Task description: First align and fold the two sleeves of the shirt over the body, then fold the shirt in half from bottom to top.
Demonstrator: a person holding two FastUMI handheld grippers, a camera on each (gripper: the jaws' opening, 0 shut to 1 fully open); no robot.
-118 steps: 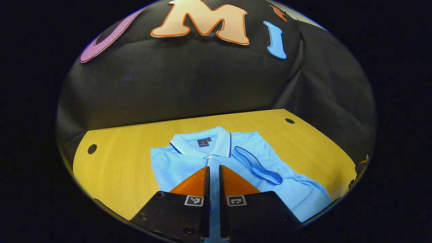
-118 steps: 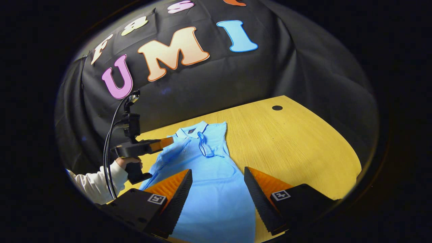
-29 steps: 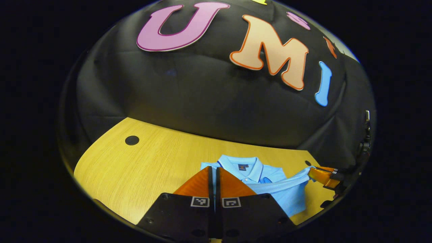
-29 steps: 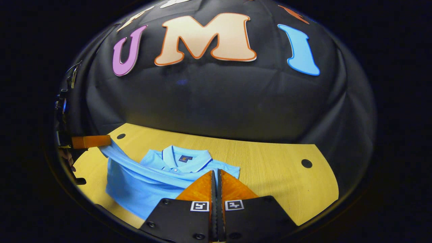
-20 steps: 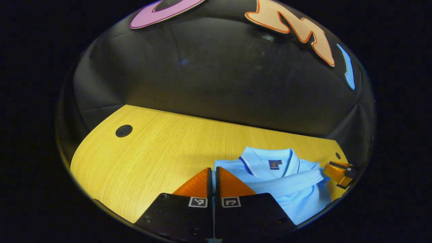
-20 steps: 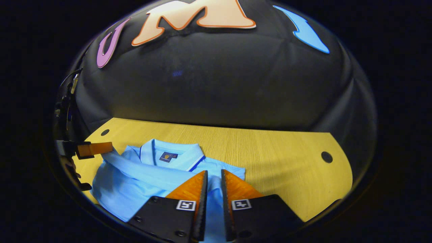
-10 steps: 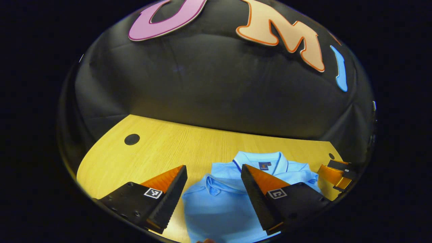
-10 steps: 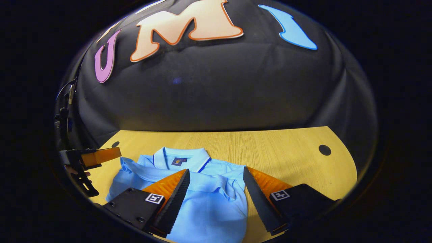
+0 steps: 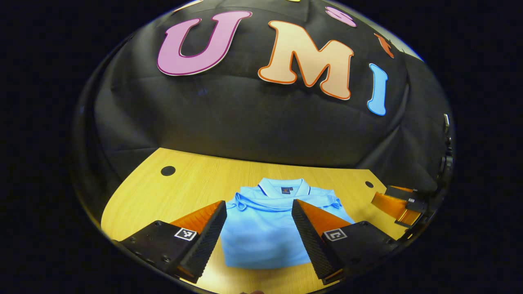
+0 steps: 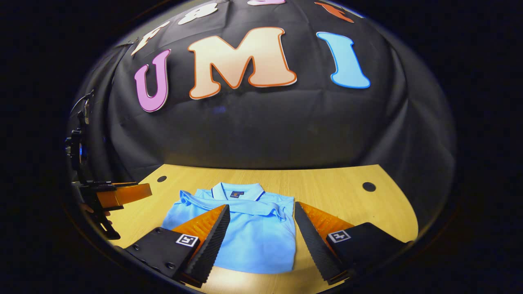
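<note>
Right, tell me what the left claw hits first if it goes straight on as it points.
Probably the folded blue shirt: the open left claw frames it on the wooden table. Depth is unclear; a flatter path would reach the booth's black cloth wall.

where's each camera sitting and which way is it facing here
Left gripper view: rides the left gripper, facing the folded shirt; its own open fingers show below.
Right gripper view: rides the right gripper, facing the same shirt from its other side.
Shared: the shirt, the table, each other's gripper.

Both grippers have black bodies with square black-and-white markers, screws, serrated wedge jaws.
</note>
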